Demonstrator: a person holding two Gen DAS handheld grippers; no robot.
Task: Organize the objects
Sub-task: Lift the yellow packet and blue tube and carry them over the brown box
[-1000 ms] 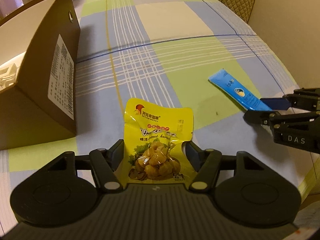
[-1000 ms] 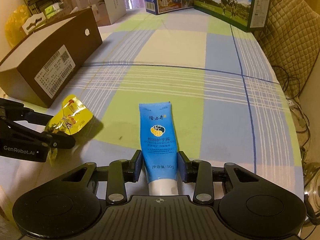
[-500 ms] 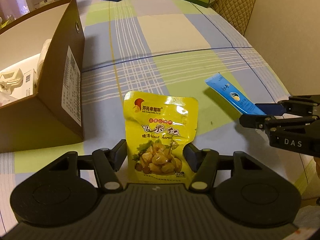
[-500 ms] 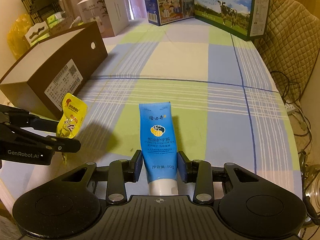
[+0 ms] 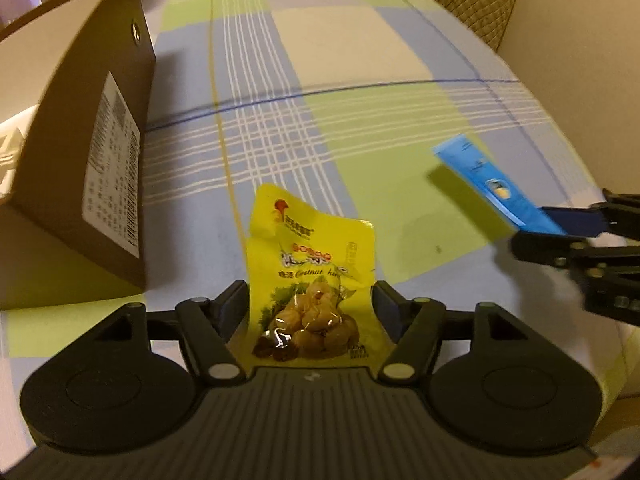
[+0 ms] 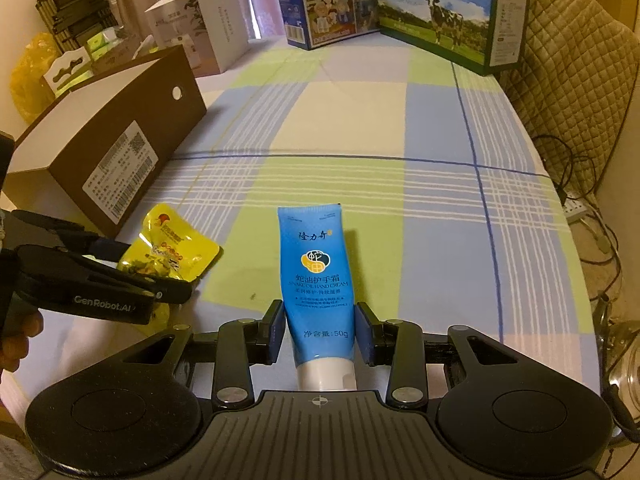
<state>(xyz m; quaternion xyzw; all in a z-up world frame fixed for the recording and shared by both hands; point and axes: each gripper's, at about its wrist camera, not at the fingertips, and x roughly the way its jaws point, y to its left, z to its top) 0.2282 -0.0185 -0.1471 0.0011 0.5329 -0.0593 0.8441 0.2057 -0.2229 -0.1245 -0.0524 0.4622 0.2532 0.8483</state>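
Note:
A yellow chestnut packet lies on the checked tablecloth between the fingers of my left gripper. Its jaws are opening, and the pads stand just off the packet's edges. From the right wrist view the packet rests flat under the left gripper. My right gripper is shut on the lower end of a blue hand cream tube. In the left wrist view the tube sticks out of the right gripper, tilted above the cloth with a shadow beneath it.
An open brown cardboard box with a white label stands left of the packet. A white carton and two milk cartons line the table's far edge. A quilted chair back and cables are on the right. A hand holds the left gripper.
The packet, held up half a second ago, now lies slumped on the cloth, and the left jaws are wider. The tube's far end has come up off the cloth.

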